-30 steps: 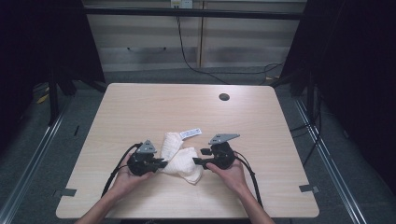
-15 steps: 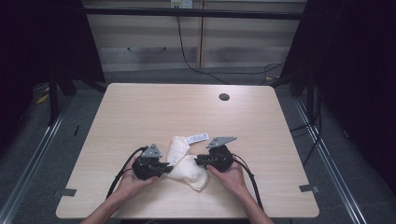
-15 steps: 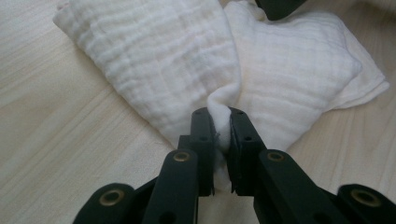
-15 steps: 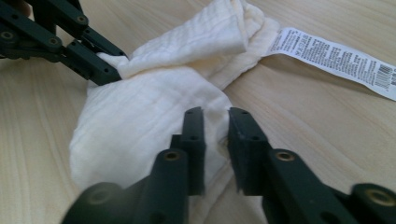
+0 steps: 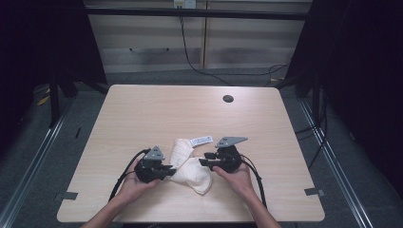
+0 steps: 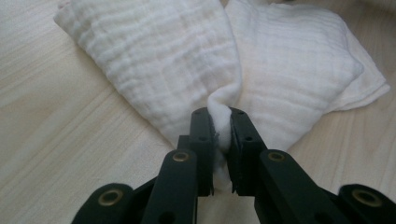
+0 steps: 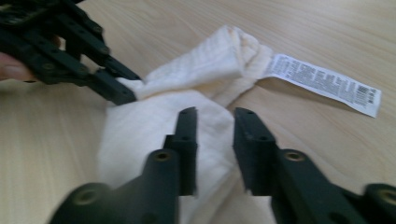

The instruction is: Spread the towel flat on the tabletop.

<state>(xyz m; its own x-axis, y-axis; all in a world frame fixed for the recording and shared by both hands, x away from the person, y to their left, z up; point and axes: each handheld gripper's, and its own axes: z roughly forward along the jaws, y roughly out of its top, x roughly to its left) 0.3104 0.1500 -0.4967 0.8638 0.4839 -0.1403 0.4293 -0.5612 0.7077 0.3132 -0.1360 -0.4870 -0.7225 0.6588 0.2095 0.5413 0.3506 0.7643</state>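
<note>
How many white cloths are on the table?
1. The white cloth lies crumpled near the table's front edge, between the left gripper, shut on its fold, and the right gripper. Its label points away. Folds may hide another layer.

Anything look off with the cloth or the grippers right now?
The white cloth lies bunched and twisted rather than flat, its care label sticking out onto the table. The left gripper pinches a fold; the right gripper has just been opening, its jaws apart above the cloth. Nothing looks damaged.
</note>
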